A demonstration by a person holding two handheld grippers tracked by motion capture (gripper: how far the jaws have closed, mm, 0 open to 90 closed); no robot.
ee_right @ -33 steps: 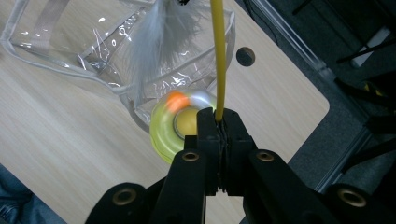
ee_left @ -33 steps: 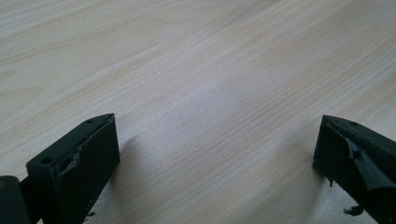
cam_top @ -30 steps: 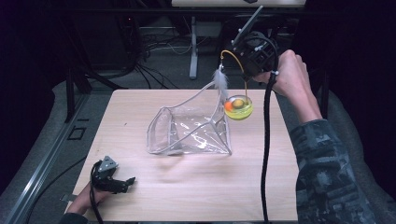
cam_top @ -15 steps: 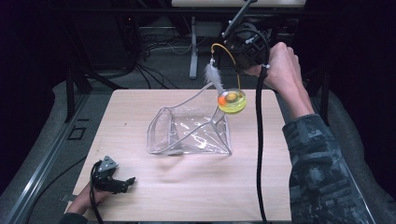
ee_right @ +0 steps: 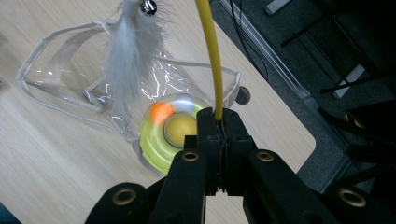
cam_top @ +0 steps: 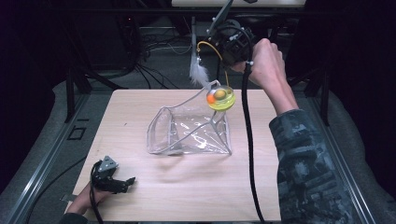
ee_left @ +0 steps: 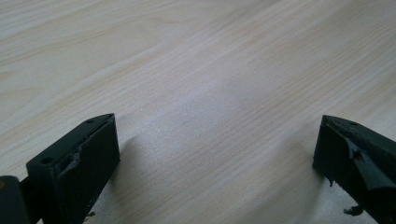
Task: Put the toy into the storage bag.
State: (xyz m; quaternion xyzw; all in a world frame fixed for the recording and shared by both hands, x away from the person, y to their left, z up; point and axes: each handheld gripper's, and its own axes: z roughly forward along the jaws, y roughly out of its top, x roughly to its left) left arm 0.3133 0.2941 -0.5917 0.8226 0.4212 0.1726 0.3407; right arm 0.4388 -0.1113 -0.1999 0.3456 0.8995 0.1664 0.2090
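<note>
My right gripper [cam_top: 227, 65] hangs over the table's far edge, shut on the thin yellow wire [ee_right: 211, 56] of a cat toy. Below the jaws sits the toy's yellow-green disc [cam_top: 220, 98] [ee_right: 168, 133] with an orange ball in it. The wire arcs over to a white feather [cam_top: 198, 74] [ee_right: 130, 56] with a small bell. A clear plastic bag [cam_top: 191, 133] [ee_right: 70, 51] lies open on the table under and in front of the toy. My left gripper [cam_top: 126, 182] [ee_left: 219, 154] rests open on the wood at the front left, with nothing between its jaws.
The light wooden table [cam_top: 280, 196] has bare wood around the bag. Metal rails run along both sides of the table. Dark stands and cables crowd the floor behind the far edge.
My right gripper has lifted the toy a little and carried it left, toward the far edge. The feather now dangles in plain sight. The left gripper has stayed put.
</note>
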